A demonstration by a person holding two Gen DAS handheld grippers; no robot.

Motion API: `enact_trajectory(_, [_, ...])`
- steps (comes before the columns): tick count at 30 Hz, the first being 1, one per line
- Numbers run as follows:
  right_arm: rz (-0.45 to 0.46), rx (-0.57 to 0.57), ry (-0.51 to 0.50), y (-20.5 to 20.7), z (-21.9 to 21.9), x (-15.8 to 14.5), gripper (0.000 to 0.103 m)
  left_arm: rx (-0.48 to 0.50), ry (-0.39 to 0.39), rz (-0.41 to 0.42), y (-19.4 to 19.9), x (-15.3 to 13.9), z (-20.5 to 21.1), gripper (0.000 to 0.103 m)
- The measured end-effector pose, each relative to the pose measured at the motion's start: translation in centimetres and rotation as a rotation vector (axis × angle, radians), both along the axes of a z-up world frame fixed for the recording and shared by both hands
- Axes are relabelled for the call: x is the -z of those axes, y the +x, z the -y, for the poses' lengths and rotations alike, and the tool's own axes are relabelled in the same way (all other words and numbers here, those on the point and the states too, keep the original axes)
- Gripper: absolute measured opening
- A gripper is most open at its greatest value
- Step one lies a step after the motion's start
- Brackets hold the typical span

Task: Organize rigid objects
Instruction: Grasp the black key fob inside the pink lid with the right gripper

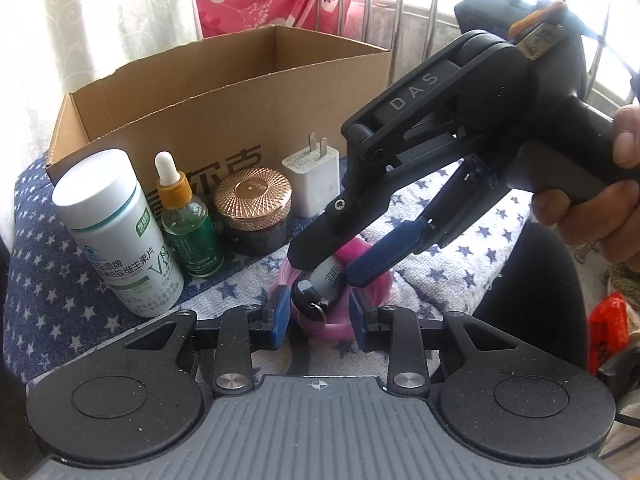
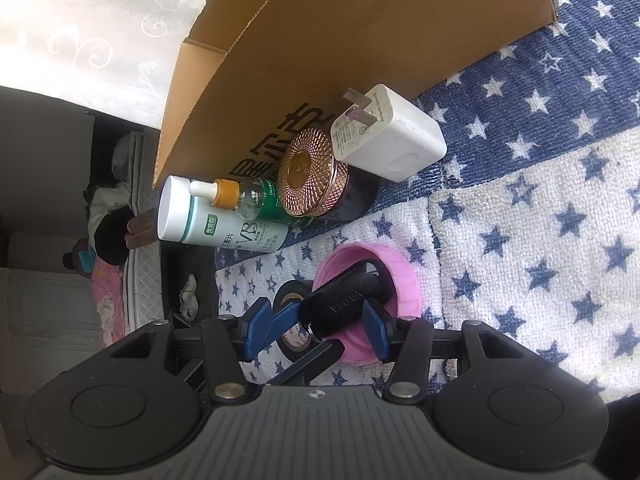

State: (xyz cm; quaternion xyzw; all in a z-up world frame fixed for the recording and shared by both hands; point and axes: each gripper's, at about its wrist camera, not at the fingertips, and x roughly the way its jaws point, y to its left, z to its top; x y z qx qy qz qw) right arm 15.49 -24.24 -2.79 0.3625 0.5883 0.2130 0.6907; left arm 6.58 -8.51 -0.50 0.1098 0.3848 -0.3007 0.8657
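A black cylinder [image 1: 326, 280] [image 2: 340, 296] with a key ring on its near end leans inside a pink round lid [image 1: 382, 286] [image 2: 404, 280] that lies on the star-patterned cloth. My left gripper [image 1: 318, 312] [image 2: 322, 324] is shut on the ring end of the cylinder, one blue pad on each side. My right gripper [image 1: 332, 270] [image 2: 316, 320] reaches in from the upper right in the left wrist view. It stands open, and its fingers straddle the cylinder's body without pressing on it.
A row stands before the open cardboard box [image 1: 224, 92]: white pill bottle [image 1: 116, 236], green dropper bottle [image 1: 192, 236], copper-lidded jar [image 1: 252, 208], white charger [image 1: 312, 184]. A black tape roll [image 2: 285, 294] lies by the lid. A person's hand [image 1: 616, 200] holds the right gripper.
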Motion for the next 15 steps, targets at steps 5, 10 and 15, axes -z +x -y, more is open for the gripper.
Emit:
enact_trajectory(5, [-0.005,0.003,-0.02,0.2,0.1,0.3,0.057,0.038,-0.054,-0.021,-0.6,-0.1,0.1,0.031])
enact_trajectory(10, [0.024,-0.011,-0.066,0.2,-0.6,-0.1,0.055,0.029,-0.028,-0.025,-0.6,0.6,1.2,0.031])
enact_trajectory(15, [0.035,-0.016,-0.107,0.2,-0.6,0.0,0.047,0.031,-0.029,-0.024,-0.4,0.5,1.6,0.03])
